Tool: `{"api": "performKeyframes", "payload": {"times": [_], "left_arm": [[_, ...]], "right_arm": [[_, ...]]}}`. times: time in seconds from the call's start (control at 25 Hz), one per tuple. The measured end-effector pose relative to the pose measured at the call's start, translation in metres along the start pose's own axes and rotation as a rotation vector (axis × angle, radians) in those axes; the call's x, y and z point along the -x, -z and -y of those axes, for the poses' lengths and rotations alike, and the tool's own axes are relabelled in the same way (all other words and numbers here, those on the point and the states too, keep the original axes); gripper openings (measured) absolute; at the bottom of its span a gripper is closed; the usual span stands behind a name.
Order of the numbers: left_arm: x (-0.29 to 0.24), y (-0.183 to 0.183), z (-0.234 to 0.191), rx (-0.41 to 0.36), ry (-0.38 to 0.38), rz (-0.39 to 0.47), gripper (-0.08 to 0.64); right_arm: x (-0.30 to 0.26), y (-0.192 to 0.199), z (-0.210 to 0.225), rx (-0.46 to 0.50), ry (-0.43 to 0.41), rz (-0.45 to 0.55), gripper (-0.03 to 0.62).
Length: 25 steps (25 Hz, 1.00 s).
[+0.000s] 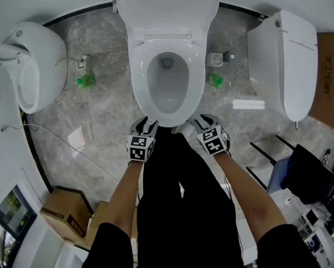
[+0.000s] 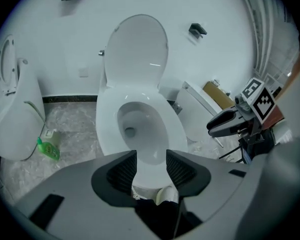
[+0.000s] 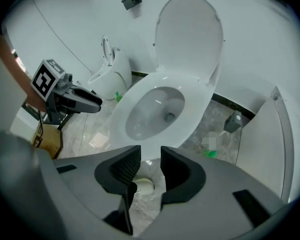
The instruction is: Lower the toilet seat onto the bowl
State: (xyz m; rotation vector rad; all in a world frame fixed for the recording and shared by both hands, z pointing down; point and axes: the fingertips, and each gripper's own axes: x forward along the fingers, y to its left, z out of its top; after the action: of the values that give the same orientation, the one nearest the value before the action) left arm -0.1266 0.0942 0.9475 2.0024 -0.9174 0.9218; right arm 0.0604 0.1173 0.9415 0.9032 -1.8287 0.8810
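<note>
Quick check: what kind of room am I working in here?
Probably a bathroom-fixture showroom or test space, not a home bathroom. The middle toilet, left toilet and right toilet stand side by side on one marble-look floor, and cardboard boxes sit nearby.

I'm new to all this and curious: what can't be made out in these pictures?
Middle toilet's lid: top cut off by the head view's upper edge.
Right toilet: its closed lid hides the bowl in every view.
Cardboard box: print too small, box cut by the head view's right edge.
Floor at the person's feet: black trousers cover it, head view.
</note>
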Motion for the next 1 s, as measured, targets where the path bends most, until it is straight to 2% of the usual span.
{"api": "performKeyframes", "payload": {"times": [0.24, 0.4, 0.56, 0.64, 0.76, 0.88, 1.0], "left_arm": [[0.088, -0.066, 0.049, 0.057, 0.075, 0.113, 0.190], [0.156, -0.109, 0.072, 0.045, 0.104, 0.174, 0.190], [0.232, -0.154, 0.109, -0.008, 0.163, 0.313, 0.158], [0.267, -0.176, 0.124, -0.044, 0.149, 0.388, 0.123], [0.310, -0.203, 0.134, -0.059, 0.104, 0.474, 0.020], [0.356, -0.229, 0.141, -0.033, 0.104, 0.576, 0.018], [0.386, -0.249, 0.151, -0.008, 0.112, 0.616, 0.017]], "right_arm": [[0.102, -0.034, -0.016, -0.030, -0.006, 0.082, 0.153], [0.176, -0.068, -0.048, -0.074, -0.019, 0.195, 0.153], [0.254, -0.099, -0.080, -0.069, -0.014, 0.330, 0.153], [0.290, -0.113, -0.088, -0.073, -0.001, 0.401, 0.153], [0.338, -0.128, -0.094, -0.093, 0.030, 0.515, 0.153], [0.381, -0.136, -0.105, -0.083, 0.057, 0.593, 0.153], [0.417, -0.148, -0.111, -0.066, 0.108, 0.668, 0.152]]}}
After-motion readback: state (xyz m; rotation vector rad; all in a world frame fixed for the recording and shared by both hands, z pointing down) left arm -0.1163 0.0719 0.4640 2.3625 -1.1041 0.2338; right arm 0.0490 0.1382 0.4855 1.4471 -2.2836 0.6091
